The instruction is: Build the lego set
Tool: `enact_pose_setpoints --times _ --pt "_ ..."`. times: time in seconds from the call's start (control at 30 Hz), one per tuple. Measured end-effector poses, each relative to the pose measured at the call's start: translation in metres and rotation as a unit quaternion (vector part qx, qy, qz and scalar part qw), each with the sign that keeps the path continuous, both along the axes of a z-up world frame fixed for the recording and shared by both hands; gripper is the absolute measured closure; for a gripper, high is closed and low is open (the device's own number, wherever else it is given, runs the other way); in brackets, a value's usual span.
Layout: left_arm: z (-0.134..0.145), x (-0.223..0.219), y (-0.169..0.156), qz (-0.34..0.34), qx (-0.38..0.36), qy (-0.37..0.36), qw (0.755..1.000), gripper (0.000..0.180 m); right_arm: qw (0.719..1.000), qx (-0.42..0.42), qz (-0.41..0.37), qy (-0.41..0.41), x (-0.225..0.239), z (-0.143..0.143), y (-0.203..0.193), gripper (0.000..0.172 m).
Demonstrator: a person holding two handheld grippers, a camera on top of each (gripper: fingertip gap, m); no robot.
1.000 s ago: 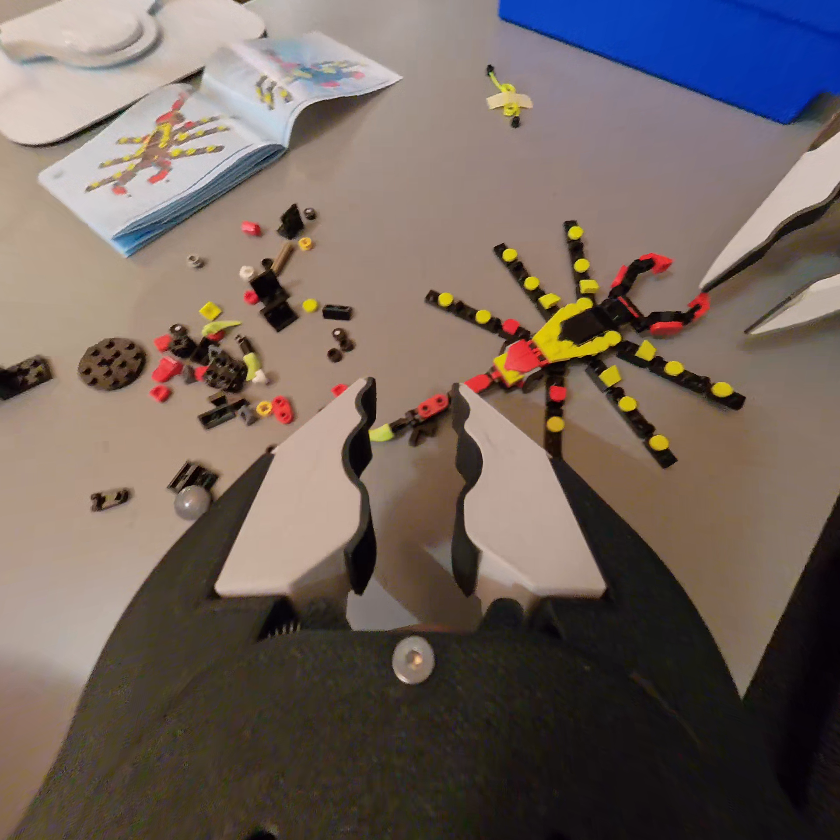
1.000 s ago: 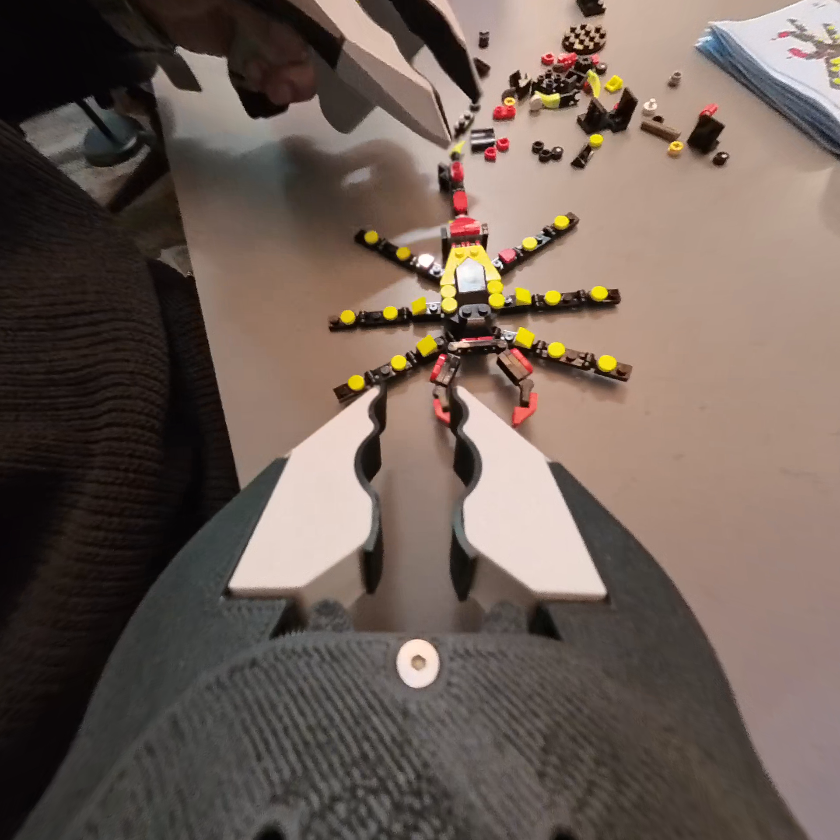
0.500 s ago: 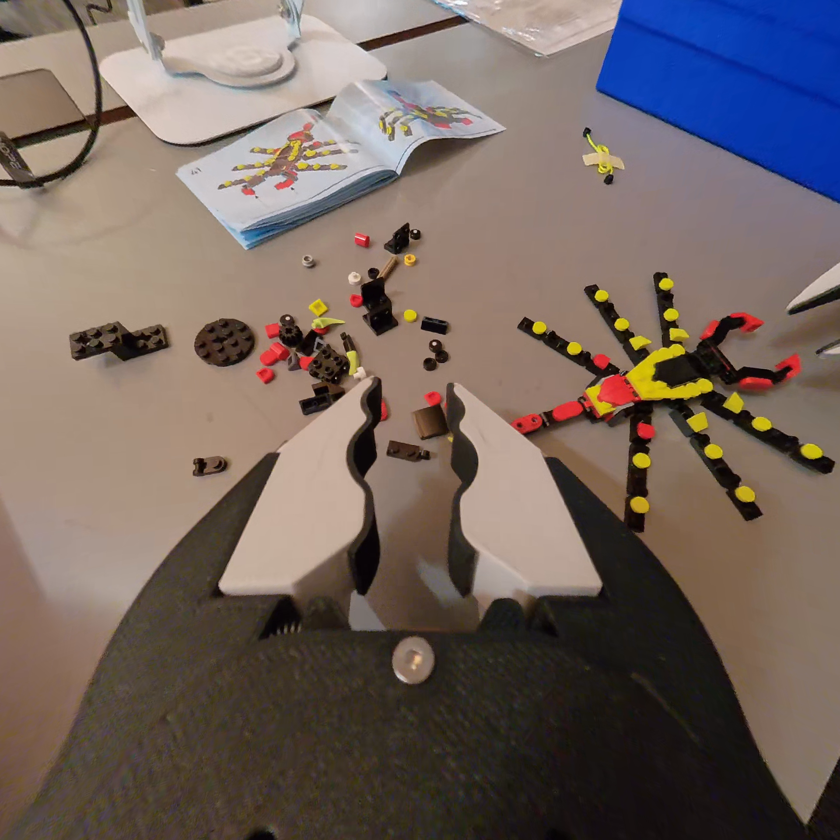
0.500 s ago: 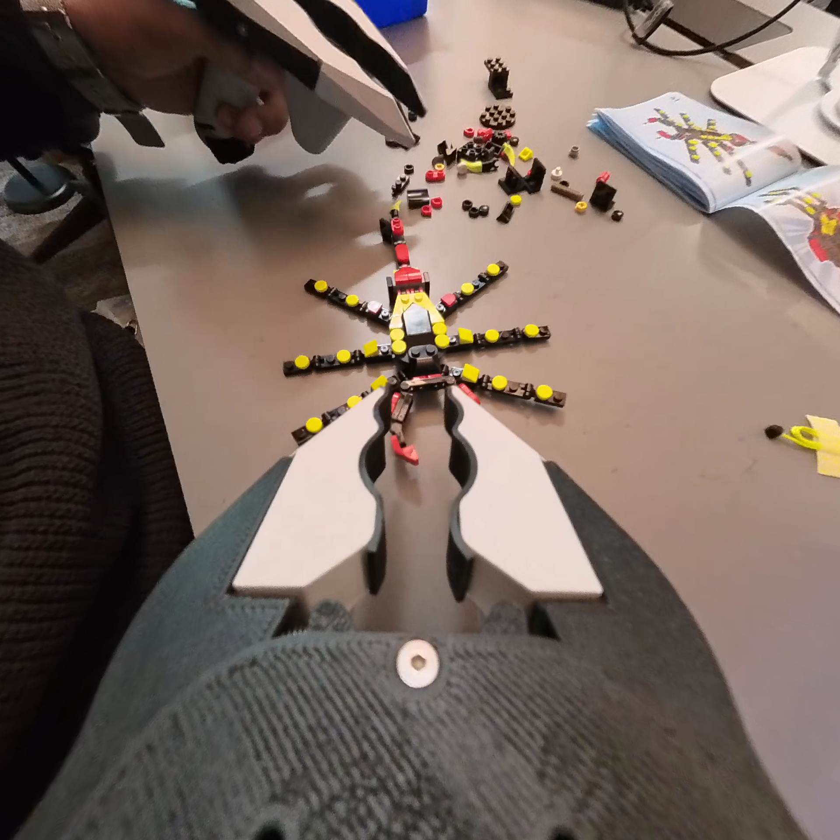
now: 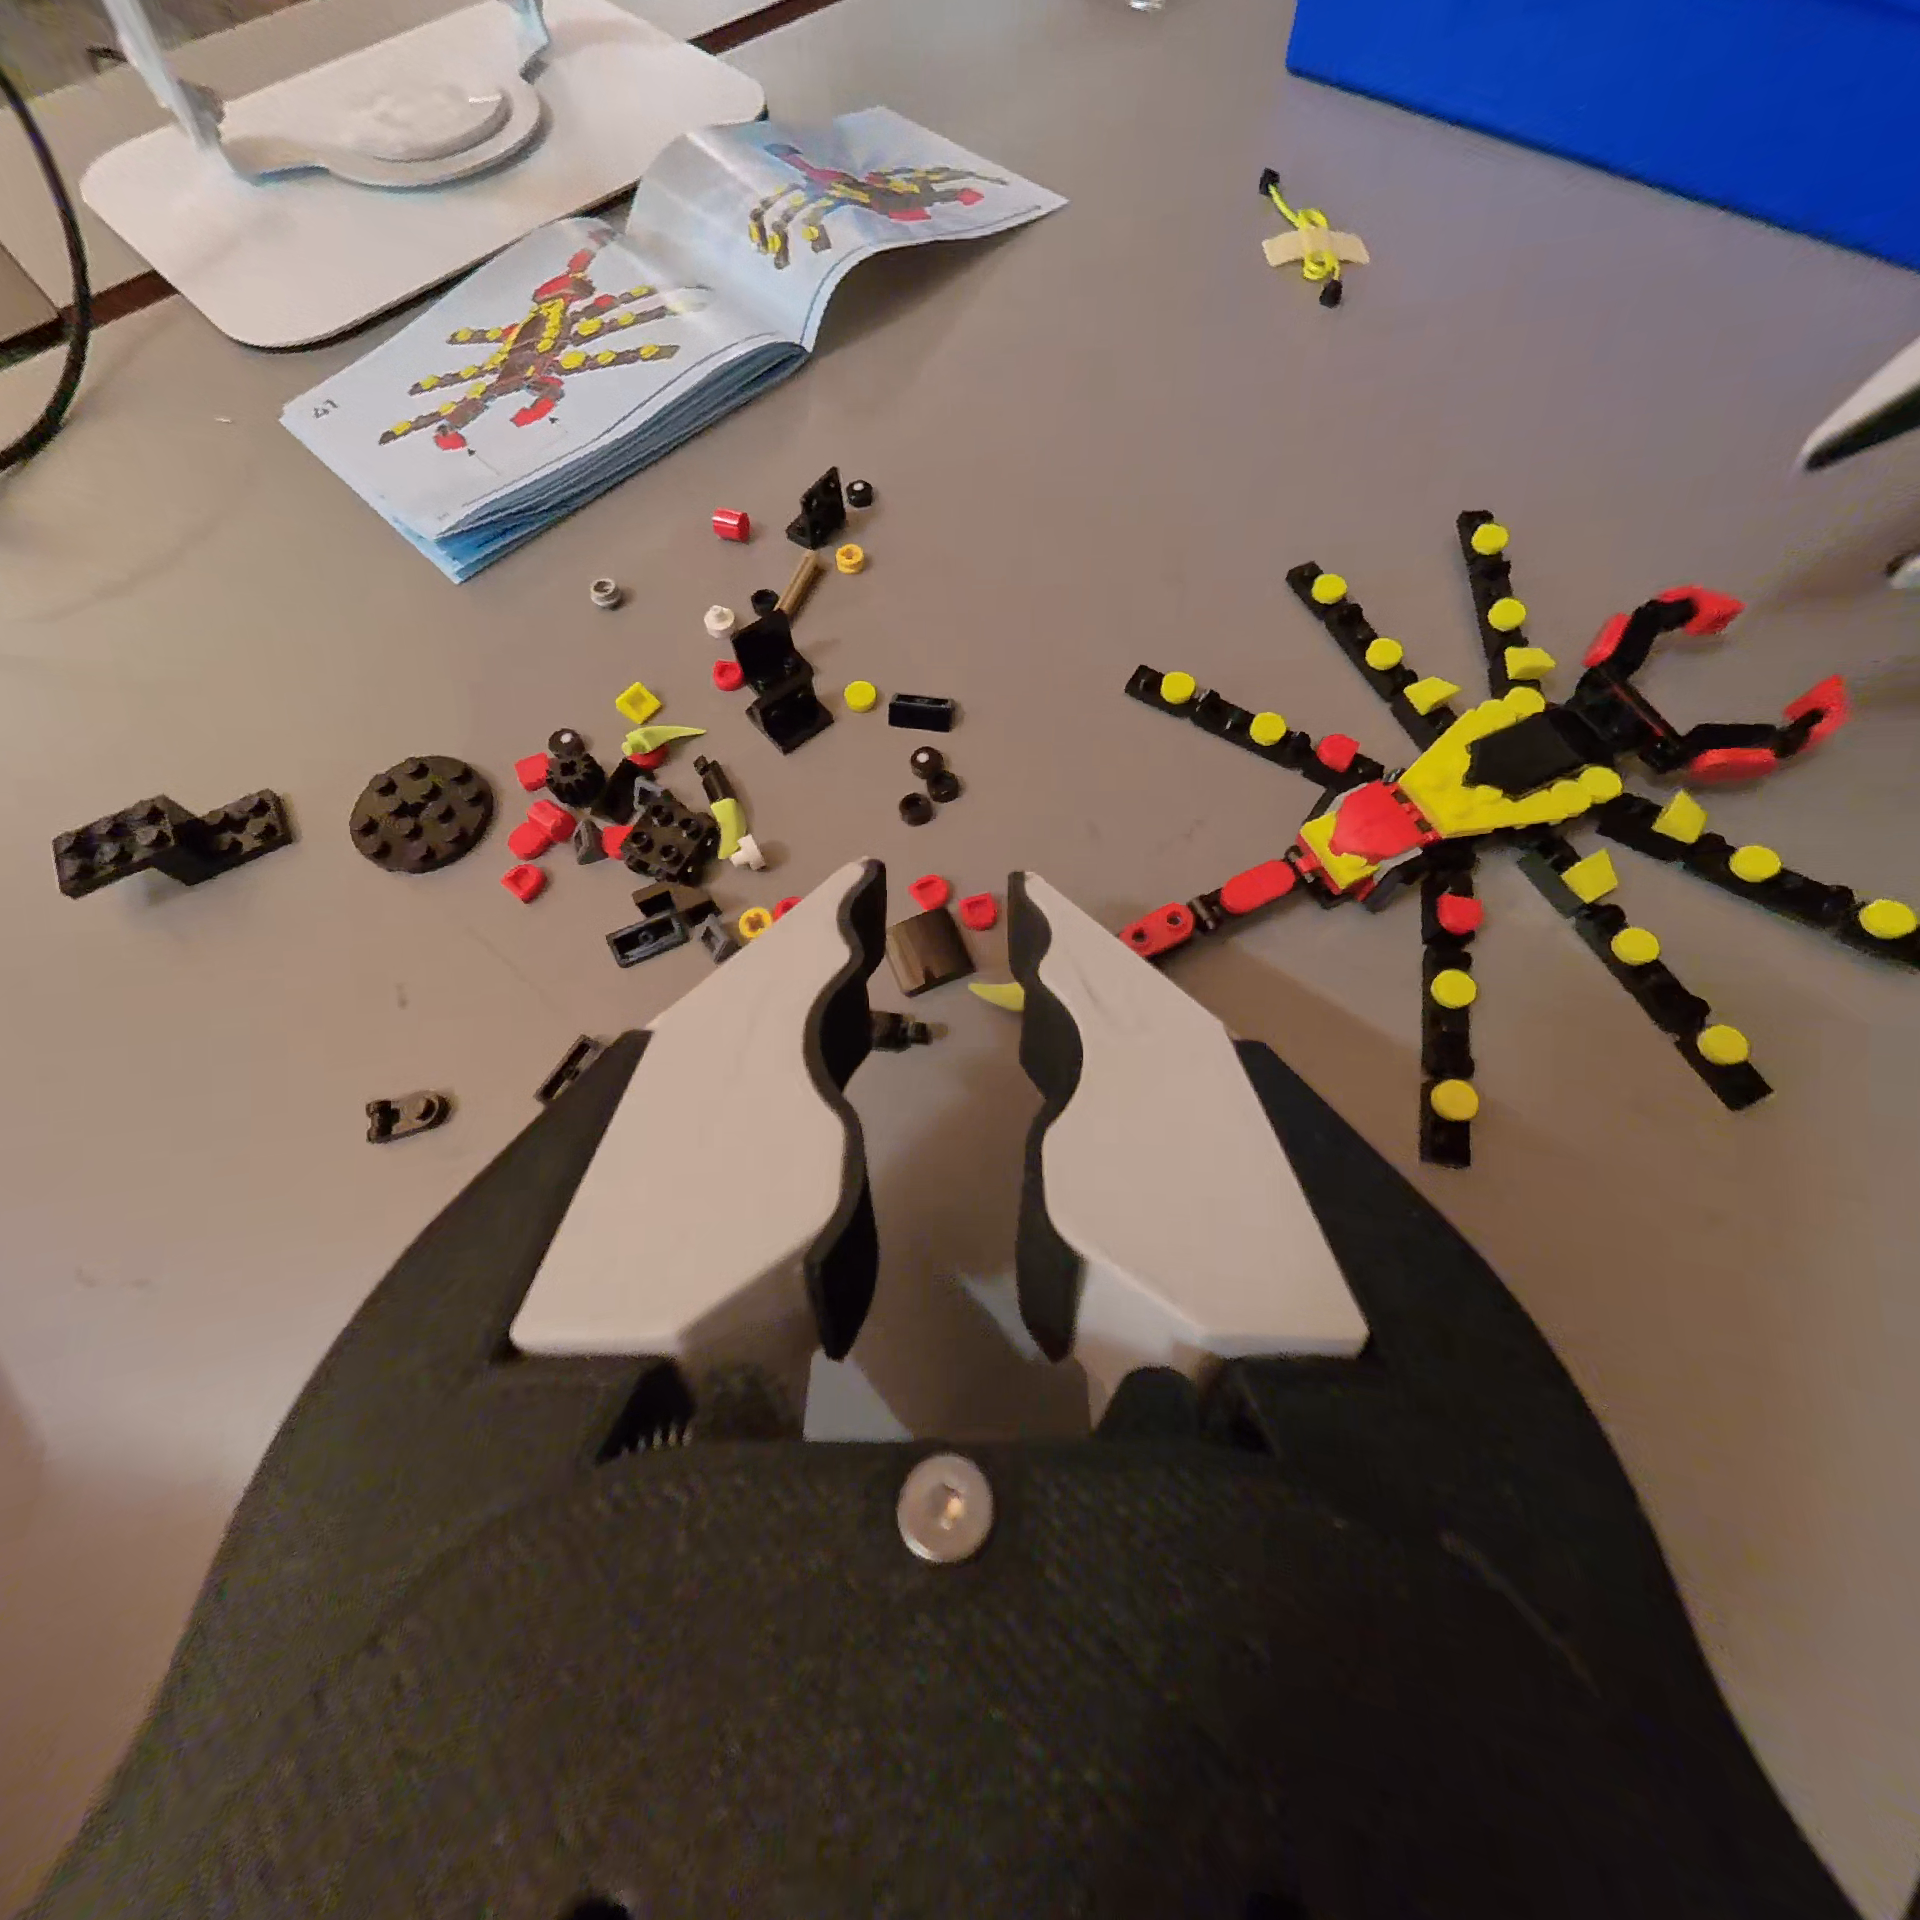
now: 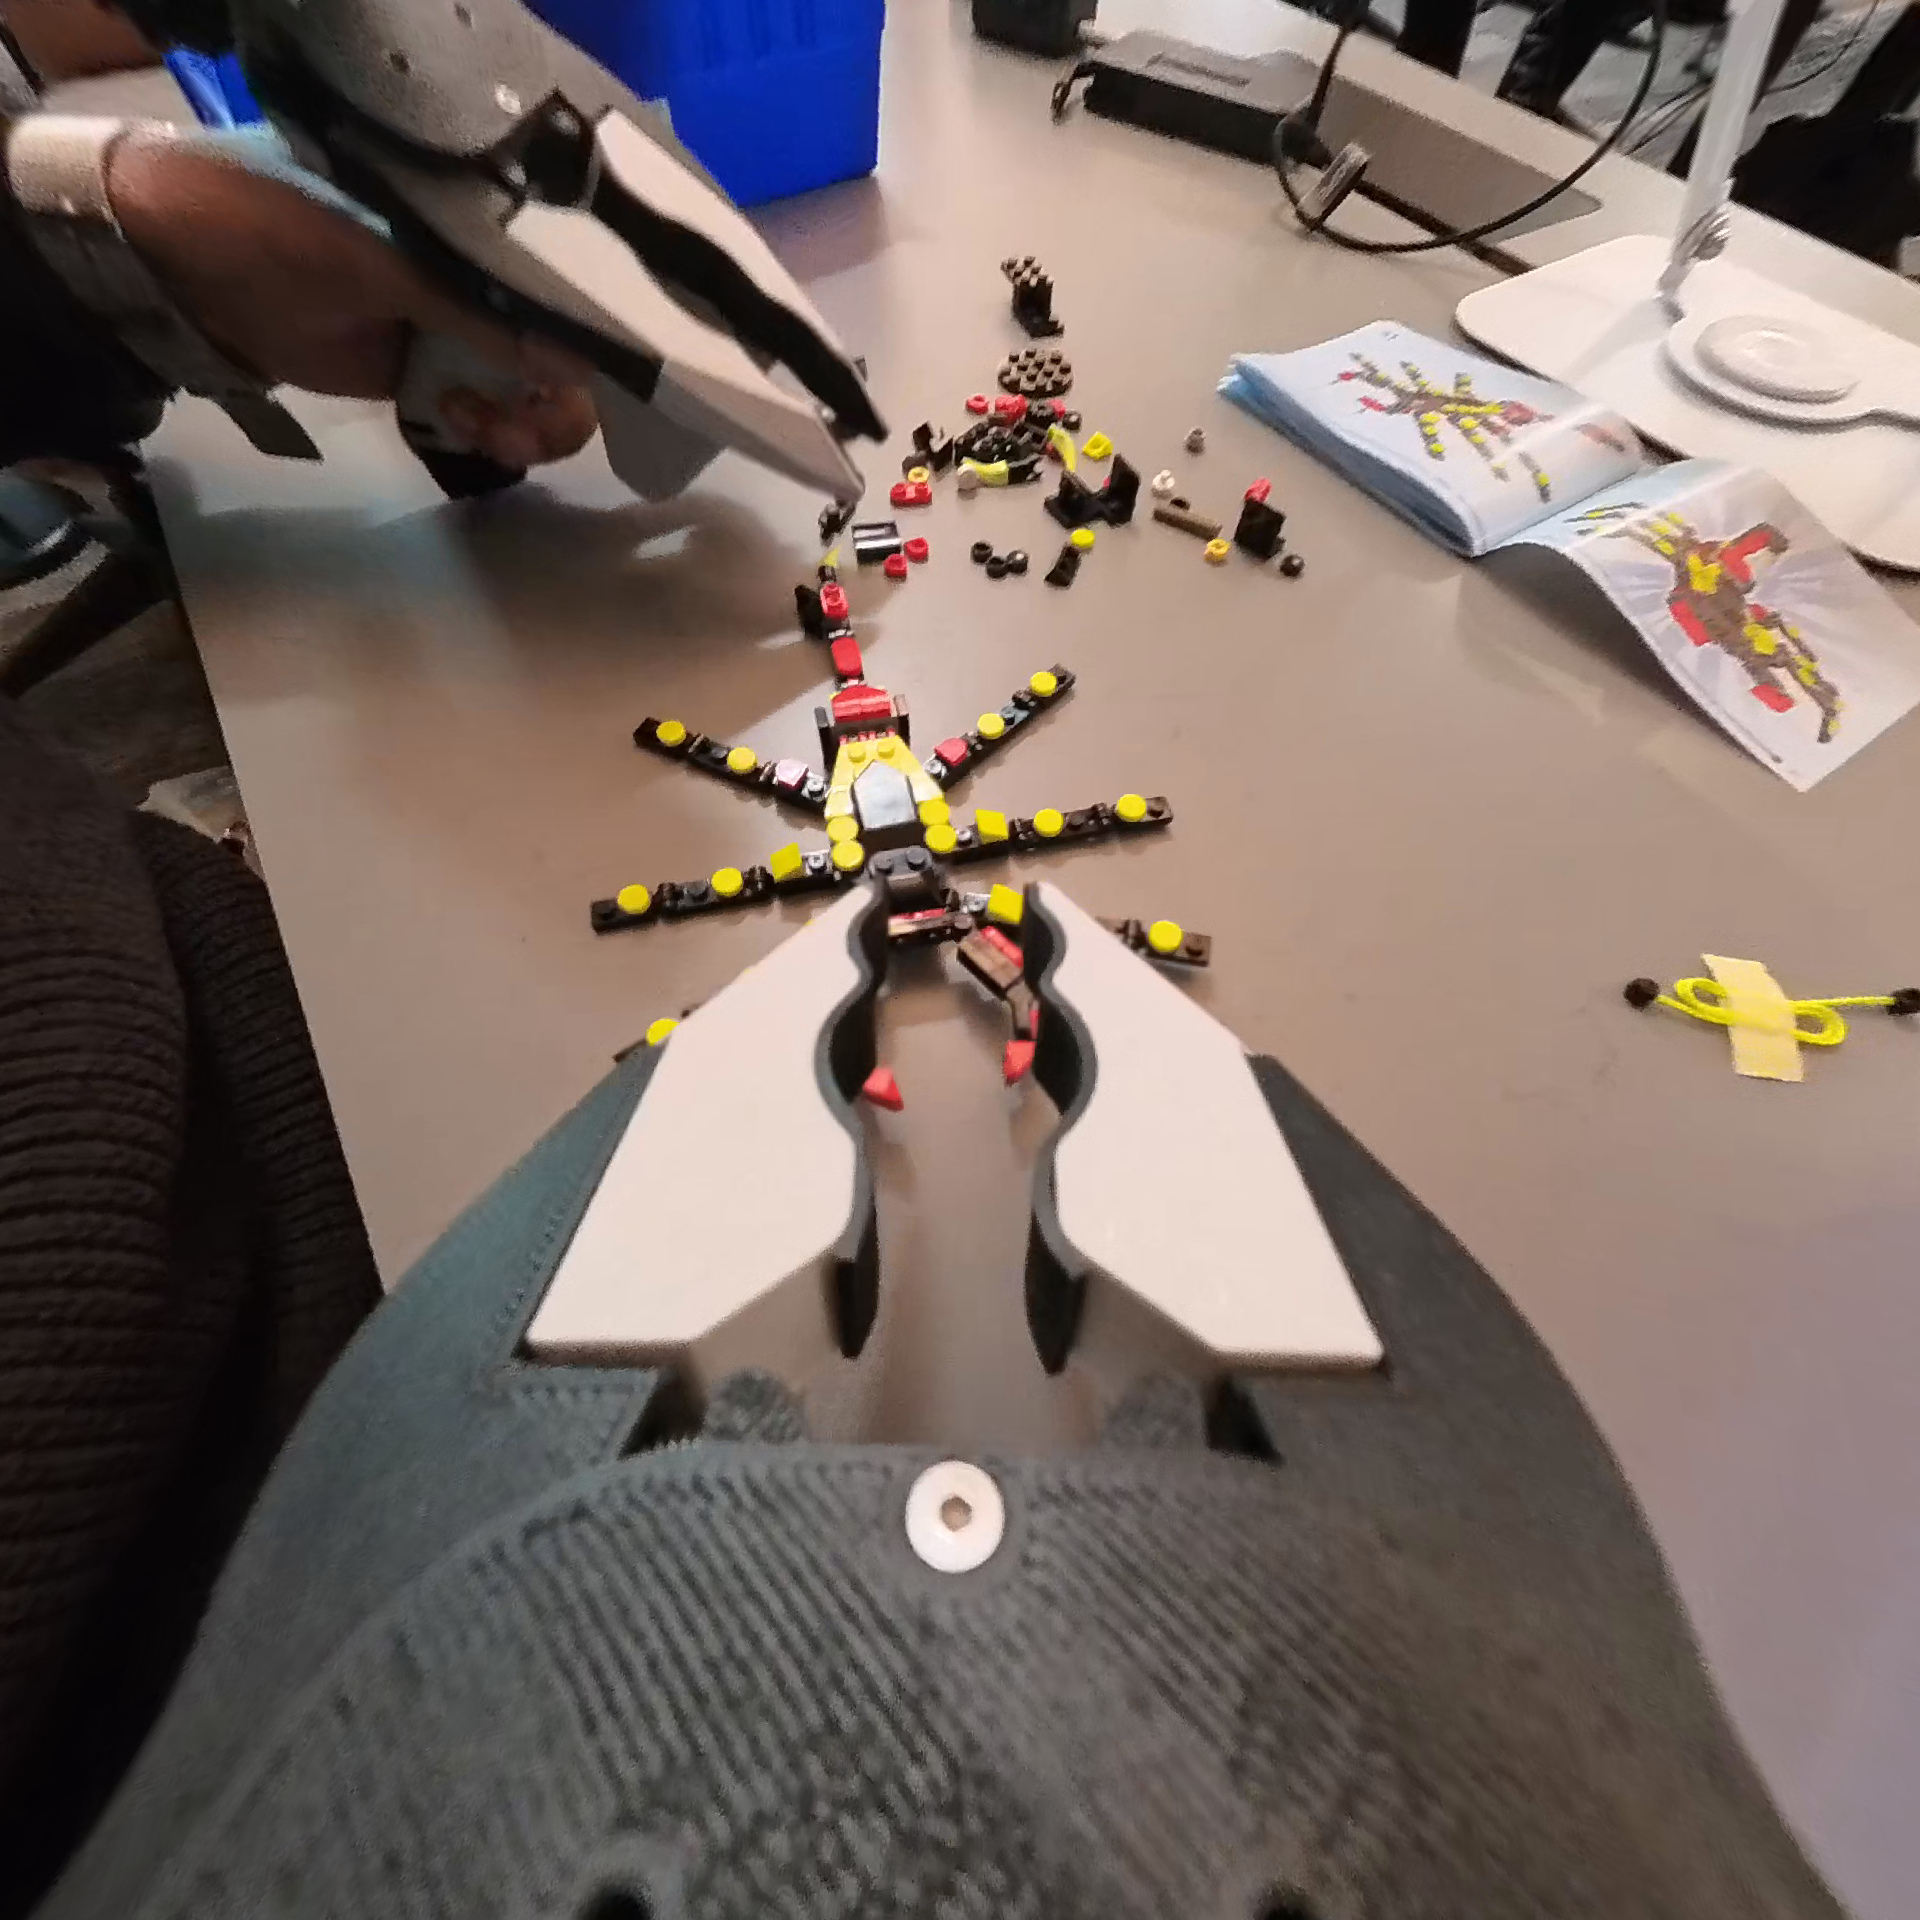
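Observation:
A black, yellow and red brick scorpion [image 5: 1496,769] lies flat on the grey table [image 5: 1091,416]. My left gripper [image 5: 945,878] is open and hovers over the near edge of a scatter of small loose bricks [image 5: 665,821]. A dark curved brick [image 5: 920,954] and a lime claw piece [image 5: 997,995] lie on the table between its fingers, untouched. It also shows in the right wrist view [image 6: 847,457], held by a hand. My right gripper [image 6: 951,899] is open above the scorpion's [image 6: 883,800] head, with the red-tipped pincers [image 6: 1013,1039] seen between its fingers. The left wrist view shows it [image 5: 1855,514] clear of the model.
An open blue instruction booklet [image 5: 623,332] lies beyond the loose bricks, with a white stand base [image 5: 364,135] behind it. A blue bin [image 5: 1610,94] stands at the far right. A lime cord with tape [image 5: 1311,247] lies apart. A dark sleeve [image 6: 104,1039] borders the table's edge. There is about 20 cm between the tips of the two grippers.
My left gripper has moved left, from the scorpion's tail to over the loose bricks, and its jaws have narrowed a little. My right gripper has moved forward over the pincers.

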State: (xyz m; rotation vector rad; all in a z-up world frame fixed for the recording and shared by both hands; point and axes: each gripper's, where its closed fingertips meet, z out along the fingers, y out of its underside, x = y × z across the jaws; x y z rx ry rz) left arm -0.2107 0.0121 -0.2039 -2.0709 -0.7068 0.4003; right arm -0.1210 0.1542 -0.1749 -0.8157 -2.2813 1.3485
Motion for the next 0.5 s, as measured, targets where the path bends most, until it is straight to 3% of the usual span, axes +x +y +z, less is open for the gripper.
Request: enact_pose_setpoints --times 0.17,0.5 --pt "0.0014 0.0038 0.0058 -0.016 0.005 0.003 1.000 0.158 0.999 -0.048 -0.013 -0.014 -0.0035 0.0099 0.0019 0.147" --pt "0.0003 0.0011 0.0044 -0.010 0.009 -0.004 1.000 0.157 0.998 -0.051 -0.019 -0.020 -0.0066 0.0078 0.0033 0.147"
